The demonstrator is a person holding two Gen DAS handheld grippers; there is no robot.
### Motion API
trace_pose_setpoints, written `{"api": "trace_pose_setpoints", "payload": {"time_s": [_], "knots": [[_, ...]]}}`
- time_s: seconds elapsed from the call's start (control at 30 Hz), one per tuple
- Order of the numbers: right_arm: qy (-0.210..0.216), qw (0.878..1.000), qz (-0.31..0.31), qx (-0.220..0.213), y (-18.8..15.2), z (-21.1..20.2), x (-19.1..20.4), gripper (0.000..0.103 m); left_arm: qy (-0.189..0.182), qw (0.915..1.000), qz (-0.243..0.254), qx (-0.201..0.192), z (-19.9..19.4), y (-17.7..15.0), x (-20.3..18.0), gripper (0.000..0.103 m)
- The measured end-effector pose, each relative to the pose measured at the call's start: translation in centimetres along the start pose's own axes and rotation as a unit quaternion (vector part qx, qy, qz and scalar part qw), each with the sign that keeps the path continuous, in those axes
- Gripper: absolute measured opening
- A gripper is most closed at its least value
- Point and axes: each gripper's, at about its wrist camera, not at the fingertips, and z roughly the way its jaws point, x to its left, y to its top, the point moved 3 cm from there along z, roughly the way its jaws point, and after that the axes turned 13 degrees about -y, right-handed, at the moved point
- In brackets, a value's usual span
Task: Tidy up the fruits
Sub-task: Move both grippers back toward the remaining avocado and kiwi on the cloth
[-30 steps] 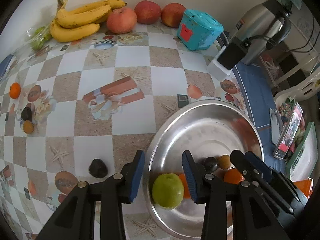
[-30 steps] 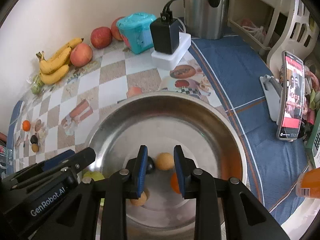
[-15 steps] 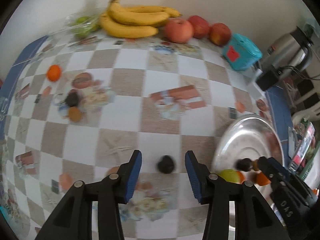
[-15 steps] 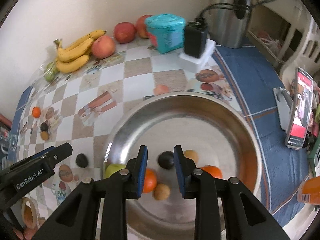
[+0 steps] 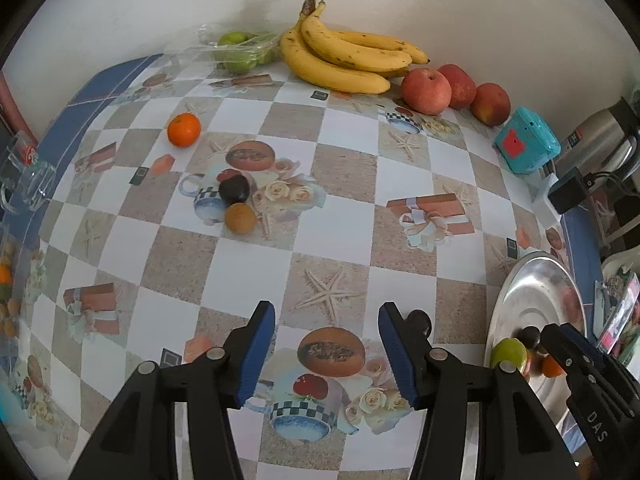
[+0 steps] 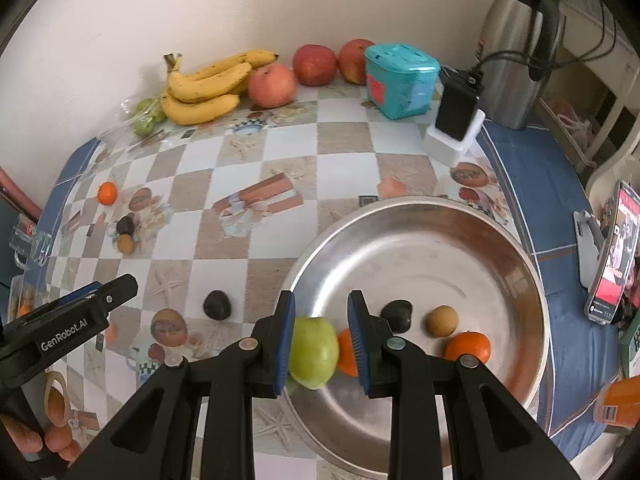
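My left gripper hangs over bare tablecloth, its jaws opening with nothing between them. A dark fruit peeks out behind its right finger; in the right wrist view that dark fruit lies just left of the steel bowl. My right gripper is shut above the bowl's near-left rim. A green fruit shows through its narrow gap, lying in the bowl below, not gripped. Also in the bowl are two oranges, a dark fruit and a brown fruit.
On the table lie an orange, a dark fruit and a brown fruit. Bananas, apples, bagged green fruit and a teal box line the wall. A glass mug stands at the left edge; a kettle stands behind the bowl.
My left gripper has swung left, away from the bowl and past the dark fruit, with its jaws widening. My right gripper has shifted left over the bowl to the green fruit, still shut.
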Motion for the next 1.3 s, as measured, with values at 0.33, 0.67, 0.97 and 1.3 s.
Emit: {"api": "trace_pose_setpoints", "payload": {"time_s": [0.33, 0.67, 0.97, 1.3], "knots": [[-0.004, 1.0, -0.006, 0.001, -0.3, 0.2, 0.7, 0.028, 0.011, 0.9999, -0.011, 0.005, 0.4, -0.1, 0.9, 0.082], [-0.021, 1.0, 0.011, 0.001, -0.4, 0.9, -0.2, 0.06, 0.048, 0.9985, -0.02, 0.016, 1.3, -0.6, 2.1, 0.101], [-0.02, 1.0, 0.007, -0.004, -0.4, 1.0, 0.1, 0.078, 0.067, 0.9976, -0.015, 0.004, 1.1, -0.4, 2.3, 0.103], [-0.026, 0.999, 0.0, -0.022, -0.4, 0.9, 0.1, 0.089, 0.064, 0.9979, -0.01, 0.002, 1.1, -0.4, 2.2, 0.103]]}}
